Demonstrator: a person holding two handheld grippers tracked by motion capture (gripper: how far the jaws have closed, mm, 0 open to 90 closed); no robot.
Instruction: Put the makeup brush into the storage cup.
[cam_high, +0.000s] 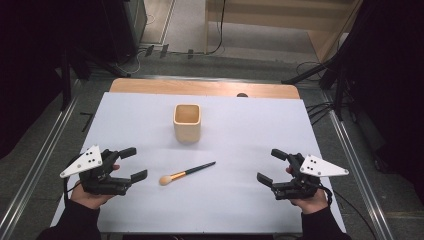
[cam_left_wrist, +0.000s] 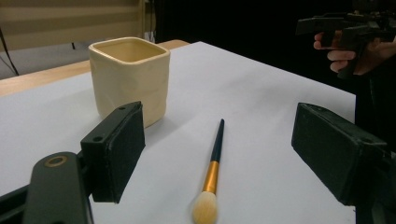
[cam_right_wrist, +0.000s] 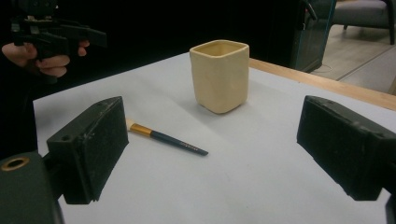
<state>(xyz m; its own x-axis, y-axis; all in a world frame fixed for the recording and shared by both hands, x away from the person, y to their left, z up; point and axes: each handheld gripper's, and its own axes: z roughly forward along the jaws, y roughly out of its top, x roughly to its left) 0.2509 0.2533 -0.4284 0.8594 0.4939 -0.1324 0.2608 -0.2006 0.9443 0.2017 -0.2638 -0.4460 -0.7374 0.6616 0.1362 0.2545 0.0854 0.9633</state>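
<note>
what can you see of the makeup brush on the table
The makeup brush, with its slim dark handle, gold metal-looking ferrule and pale, fluffy rounded bristle head, lies flat on the white table cover, in front of the cream square-sided cup and apart from it. In the high view it lies slanted, bristles toward the near left, handle tip toward the far right. Nothing touches it; it lies between the two grippers, closer to the left gripper.

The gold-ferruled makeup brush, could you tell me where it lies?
The makeup brush lies flat on the white sheet, just in front of the cream square cup, nearer the left gripper.
</note>
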